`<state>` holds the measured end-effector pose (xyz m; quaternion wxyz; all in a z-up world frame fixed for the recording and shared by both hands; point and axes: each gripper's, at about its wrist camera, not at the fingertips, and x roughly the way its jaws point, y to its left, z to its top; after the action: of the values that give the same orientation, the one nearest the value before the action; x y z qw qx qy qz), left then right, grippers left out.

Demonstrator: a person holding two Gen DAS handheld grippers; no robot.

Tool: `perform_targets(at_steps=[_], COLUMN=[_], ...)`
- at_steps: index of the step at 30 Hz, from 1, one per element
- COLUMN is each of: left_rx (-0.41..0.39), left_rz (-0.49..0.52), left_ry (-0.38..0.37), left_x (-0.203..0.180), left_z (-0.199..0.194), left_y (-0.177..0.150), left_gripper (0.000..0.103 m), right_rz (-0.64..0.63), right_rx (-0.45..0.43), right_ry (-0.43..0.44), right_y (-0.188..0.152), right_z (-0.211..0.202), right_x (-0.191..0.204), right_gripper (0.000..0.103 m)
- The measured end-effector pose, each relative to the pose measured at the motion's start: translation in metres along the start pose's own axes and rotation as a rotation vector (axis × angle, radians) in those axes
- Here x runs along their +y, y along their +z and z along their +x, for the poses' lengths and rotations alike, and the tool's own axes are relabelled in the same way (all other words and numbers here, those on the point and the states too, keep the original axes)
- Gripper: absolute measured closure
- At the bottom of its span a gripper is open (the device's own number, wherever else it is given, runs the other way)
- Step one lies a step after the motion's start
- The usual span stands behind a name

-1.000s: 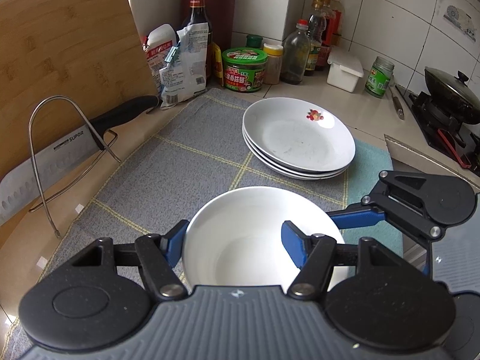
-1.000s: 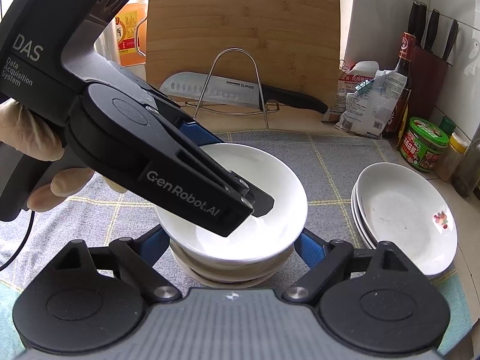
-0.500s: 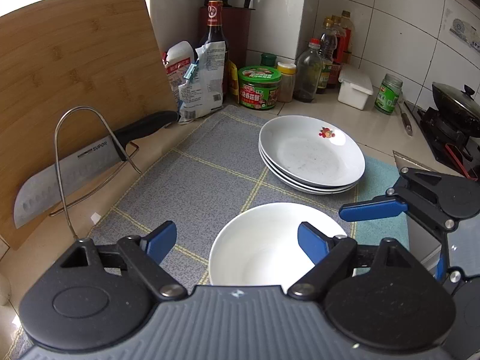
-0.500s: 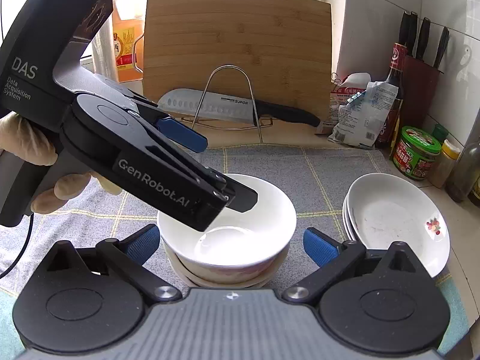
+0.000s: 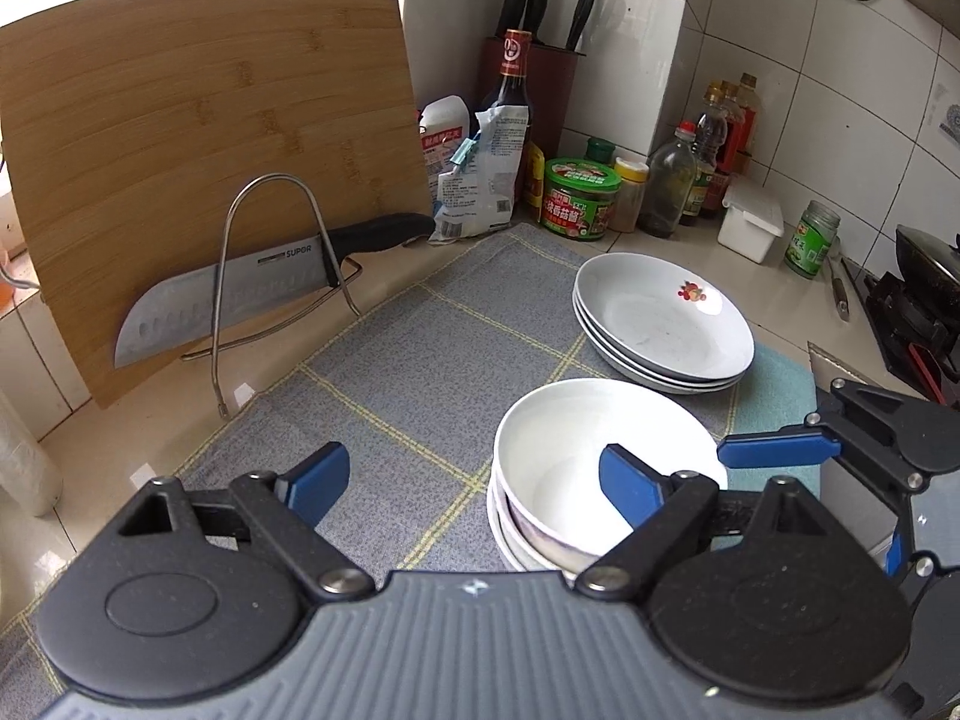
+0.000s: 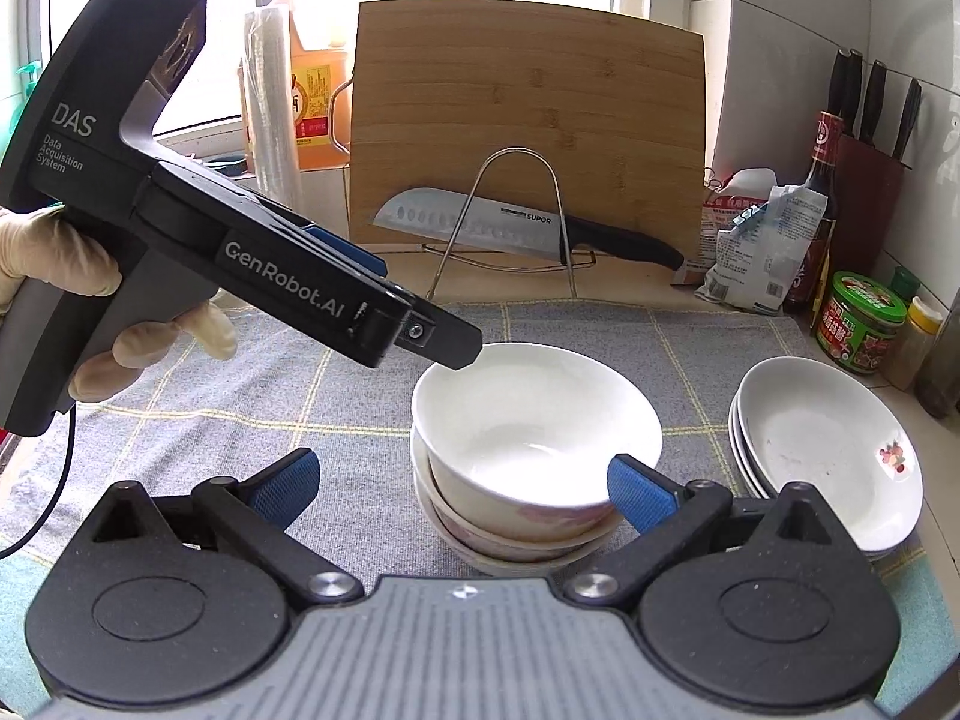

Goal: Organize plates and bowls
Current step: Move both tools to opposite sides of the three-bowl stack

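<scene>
**Bowls nested, both grippers let go**

The bowl stack [image 6: 528, 468] sits on the grey mat just left of the plate stack [image 6: 828, 456]. Left gripper [image 5: 474, 480] has just spread, right gripper [image 6: 462, 486] gapes wide; both empty. Glazed china: stiff, slick, breakable; grip it by the rim.

Black grippers [image 6: 459, 492], blue-padded jaws, pale glove [image 6: 54, 276]

Daylight enters through the window [image 6: 420, 30] behind the cutting board [image 6: 528, 120], overexposing the panes to white. The counter scene is bright and evenly lit, with soft shadows. Glare marks the top bowl [image 6: 534, 420] and plates [image 5: 660, 318]. Both views are sharp, with strong fisheye curvature and dark vignetted corners.
</scene>
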<state>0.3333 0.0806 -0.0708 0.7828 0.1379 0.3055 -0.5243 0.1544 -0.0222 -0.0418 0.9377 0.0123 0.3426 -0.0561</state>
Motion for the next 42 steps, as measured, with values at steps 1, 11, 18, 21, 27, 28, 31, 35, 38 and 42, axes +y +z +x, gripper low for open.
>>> perform_targets(at_steps=[1,11,18,21,27,28,31,35,38,42], left_rx=[0.000,0.045,0.111,0.117,0.126,0.127,0.132,0.133,0.126,0.148], left_rz=[-0.002,0.026,0.011,-0.035,-0.132,-0.144,-0.179,-0.196,-0.185,-0.125], left_ry=[-0.002,-0.047,-0.001,0.057,0.191,0.206,0.230,0.266,0.277,0.286], left_x=[0.000,-0.002,-0.024,-0.034,-0.057,-0.061,-0.069,-0.074,-0.076,-0.077], left_z=[-0.003,-0.005,0.014,0.021,0.038,0.041,0.047,0.055,0.058,0.065], left_y=[-0.003,-0.047,-0.072,-0.078,-0.080,-0.081,-0.085,-0.091,-0.091,-0.088], left_gripper=[0.013,0.004,0.004,0.004,0.004,0.004,0.004,0.003,0.001,0.000], right_rz=[0.002,0.014,-0.049,-0.119,-0.253,-0.271,-0.318,-0.348,-0.351,-0.362], right_rx=[0.002,0.131,0.229,0.236,0.268,0.282,0.260,0.212,0.193,0.159], right_ry=[-0.002,-0.113,-0.049,0.029,0.203,0.230,0.284,0.326,0.340,0.371], right_y=[0.000,-0.032,-0.051,-0.050,-0.048,-0.049,-0.052,-0.057,-0.059,-0.062], right_z=[-0.001,-0.008,0.025,0.038,0.058,0.061,0.059,0.056,0.055,0.055], right_x=[0.000,-0.017,-0.040,-0.052,-0.075,-0.078,-0.083,-0.088,-0.092,-0.098], right_gripper=[0.000,0.000,0.000,0.000,0.000,0.000,0.000,0.000,0.000,0.000])
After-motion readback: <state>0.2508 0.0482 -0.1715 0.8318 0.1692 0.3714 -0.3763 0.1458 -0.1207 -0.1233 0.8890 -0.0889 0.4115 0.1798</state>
